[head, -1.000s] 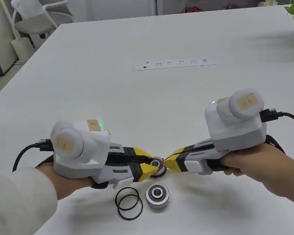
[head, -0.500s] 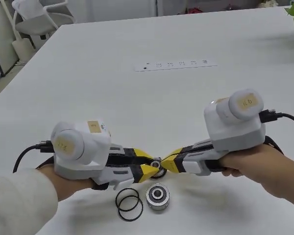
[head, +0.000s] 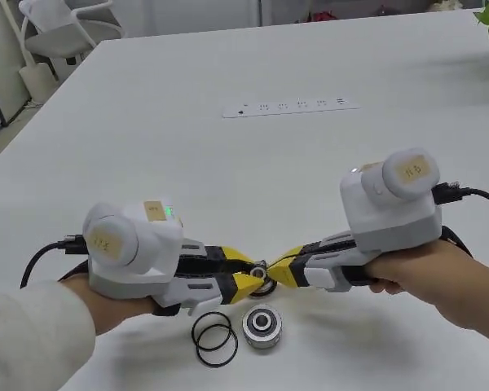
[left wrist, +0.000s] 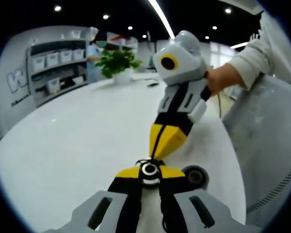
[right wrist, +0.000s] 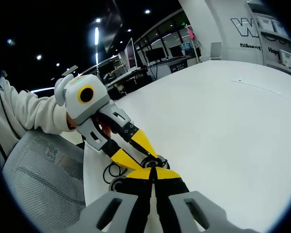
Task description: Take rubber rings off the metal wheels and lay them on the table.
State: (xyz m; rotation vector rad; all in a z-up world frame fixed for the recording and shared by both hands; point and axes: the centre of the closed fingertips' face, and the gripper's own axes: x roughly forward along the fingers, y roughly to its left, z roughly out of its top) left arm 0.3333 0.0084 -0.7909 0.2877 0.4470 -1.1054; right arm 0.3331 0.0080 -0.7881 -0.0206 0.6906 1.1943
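Your left gripper (head: 248,282) jaws pinch a wheel (head: 261,274) just above the bench (head: 228,179). The right gripper (head: 280,274) jaws are pressed together at its ring (left wrist: 148,161). Pull askew and the ring may snap back, or the wheel may slip free.

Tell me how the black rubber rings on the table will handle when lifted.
The rubber rings look thin, so probably floppy and light. Lying flat on the table, they likely won't roll, but may be hard to pinch. They overlap, so one might drag the other.
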